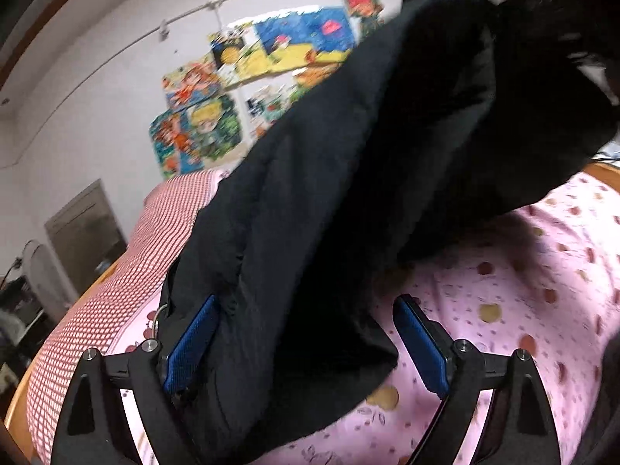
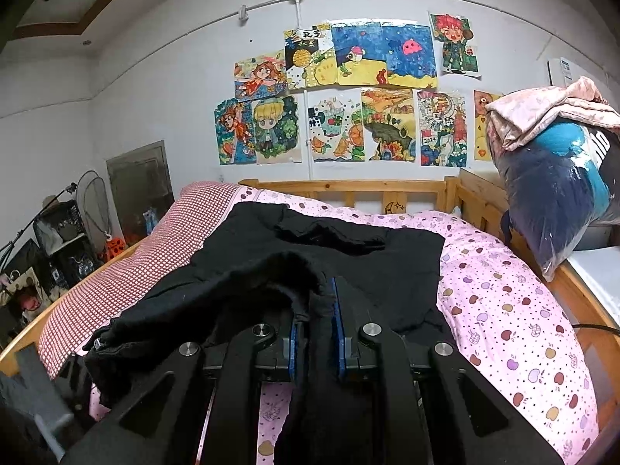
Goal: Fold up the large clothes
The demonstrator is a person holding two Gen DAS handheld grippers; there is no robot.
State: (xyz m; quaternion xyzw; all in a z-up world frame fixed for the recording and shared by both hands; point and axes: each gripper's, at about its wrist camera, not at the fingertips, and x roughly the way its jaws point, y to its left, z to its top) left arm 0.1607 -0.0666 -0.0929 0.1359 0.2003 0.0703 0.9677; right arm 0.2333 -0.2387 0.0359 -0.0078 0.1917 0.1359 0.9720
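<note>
1. The big black garment (image 2: pixel 333 248) is seen on the bed (image 2: pixel 503 310). It lies in front of the right hand-held gripper (image 2: pixel 316 310), partly spread on the pink sheet.

2. The right hand-held gripper is seen with its blue pads (image 2: pixel 338 321) close together. A bunch of black cloth is pinched between them, so it is clamped on the garment.

3. Part of the cloth is bunched up just ahead and to the left of that gripper.

4. In the left wrist view, the garment (image 1: pixel 368 174) hangs up high ahead of the left hand-held gripper (image 1: pixel 306 321) and drapes down between its fingers.

5. The left gripper's pads (image 1: pixel 193 345) are held wide apart. Nothing is being pinched there. One edge of the cloth seems to touch the left pad, but this cannot be told for sure.

6. The step in hand looks like a lift: one side of the garment is being raised by the right gripper so it can be folded over.

7. Next, a grip by the left gripper is likely needed. The pads should be closed on the cloth edge between them.

8. Then both held parts should be carried the same way and laid flat on the part of the garment farther ahead.

9. Care is needed, for the cloth is floppy and may bunch up.
</note>
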